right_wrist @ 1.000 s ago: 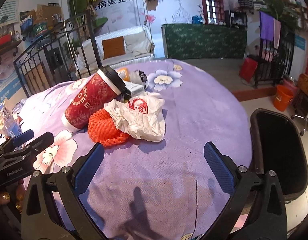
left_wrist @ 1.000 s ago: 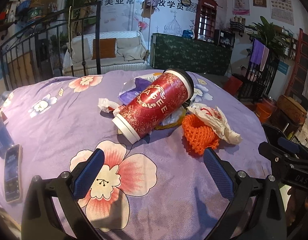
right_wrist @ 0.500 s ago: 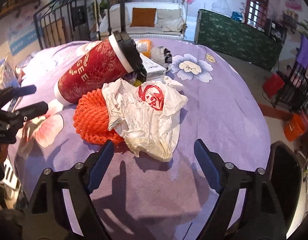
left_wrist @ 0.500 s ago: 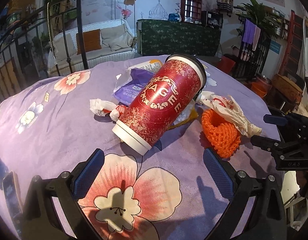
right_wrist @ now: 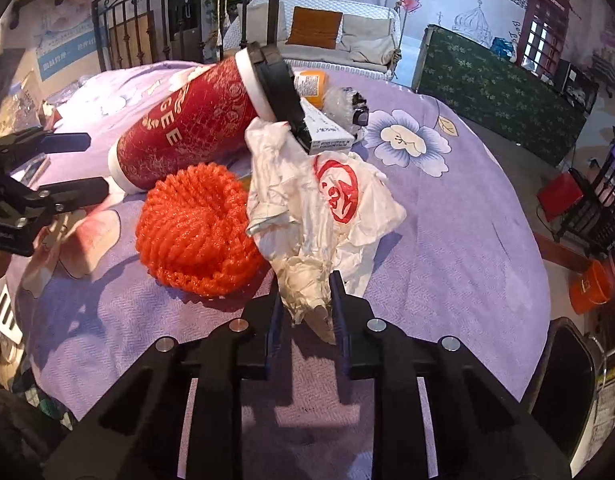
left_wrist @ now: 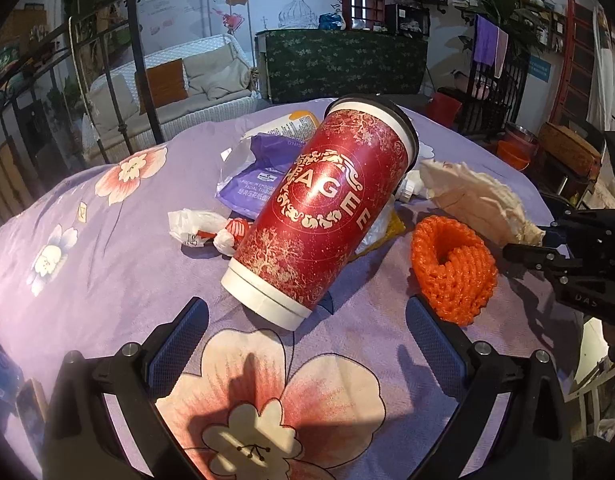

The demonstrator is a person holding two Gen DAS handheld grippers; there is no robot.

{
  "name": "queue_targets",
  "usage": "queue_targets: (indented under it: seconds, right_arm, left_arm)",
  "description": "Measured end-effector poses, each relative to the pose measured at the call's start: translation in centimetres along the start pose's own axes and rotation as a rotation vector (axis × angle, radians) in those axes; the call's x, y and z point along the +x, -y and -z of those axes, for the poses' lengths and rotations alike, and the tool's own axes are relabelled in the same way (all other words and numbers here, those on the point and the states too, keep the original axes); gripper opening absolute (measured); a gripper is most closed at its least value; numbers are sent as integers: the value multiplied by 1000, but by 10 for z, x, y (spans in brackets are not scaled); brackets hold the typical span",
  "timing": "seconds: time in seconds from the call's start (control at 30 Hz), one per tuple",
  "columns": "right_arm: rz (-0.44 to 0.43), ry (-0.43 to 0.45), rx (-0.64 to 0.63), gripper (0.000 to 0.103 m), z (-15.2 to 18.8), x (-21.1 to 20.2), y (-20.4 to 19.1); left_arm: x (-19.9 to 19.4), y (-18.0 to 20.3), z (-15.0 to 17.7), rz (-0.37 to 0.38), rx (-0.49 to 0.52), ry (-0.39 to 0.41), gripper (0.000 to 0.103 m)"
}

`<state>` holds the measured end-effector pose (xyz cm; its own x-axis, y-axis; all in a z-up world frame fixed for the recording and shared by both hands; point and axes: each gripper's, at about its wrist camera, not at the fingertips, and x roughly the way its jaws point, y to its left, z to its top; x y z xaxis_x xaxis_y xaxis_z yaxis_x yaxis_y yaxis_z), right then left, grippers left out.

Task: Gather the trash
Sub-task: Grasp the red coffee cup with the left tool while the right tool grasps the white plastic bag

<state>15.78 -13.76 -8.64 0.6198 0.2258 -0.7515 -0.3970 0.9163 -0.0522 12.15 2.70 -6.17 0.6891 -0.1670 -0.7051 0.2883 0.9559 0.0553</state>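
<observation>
A pile of trash lies on a round table with a purple flowered cloth (left_wrist: pixel 87 264). A big red paper cup (left_wrist: pixel 323 216) with a black lid lies on its side; it also shows in the right wrist view (right_wrist: pixel 187 124). My left gripper (left_wrist: pixel 305 344) is open, just short of the cup's white base. My right gripper (right_wrist: pixel 305 302) is shut on the near tip of a crumpled white paper wrapper (right_wrist: pixel 327 208) with a red logo. An orange foam net (right_wrist: pixel 199 232) lies touching the wrapper's left side.
Behind the cup lie a purple packet (left_wrist: pixel 255 184), a small crumpled white wrapper (left_wrist: pixel 199 228), a white box (right_wrist: pixel 327 128) and an orange-labelled packet (right_wrist: pixel 311 84). A black bin (right_wrist: pixel 575 392) stands off the table's right edge. A phone (left_wrist: pixel 27 400) lies at the left.
Both grippers moved forward toward the pile. My right gripper closed from wide open onto the white wrapper's tip. My left gripper stayed open and came close to the cup's base.
</observation>
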Motion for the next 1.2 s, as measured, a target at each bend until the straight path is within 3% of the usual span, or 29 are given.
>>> queue_targets:
  seconds: [0.2,0.3,0.6,0.67,0.73,0.9,1.2]
  right_arm:
    - [3,50,49,20,0,-22,2]
    - [16,68,67,20,1,-32,1]
    - [-3,73,126,20,6,-38,0]
    - [-3,71,131,20,7,-37,1]
    - [-7,68,138,20,8,-37,0]
    - [4,75,142,20,10,-36,1]
    - [11,94,145,20,10,-39,1]
  left_arm:
    - [12,1,-32,-3,77,3,97]
    - [23,2,-54,45,106,-7,97]
    - [70,23,-89,78,224,-128,97]
    - [81,29,-91,63,255,-154,95]
    - [89,32,-92,55,271,-168,86]
    - [90,30,-93,53,229,-162,85]
    - [65,25,-88,49,159,-66,83]
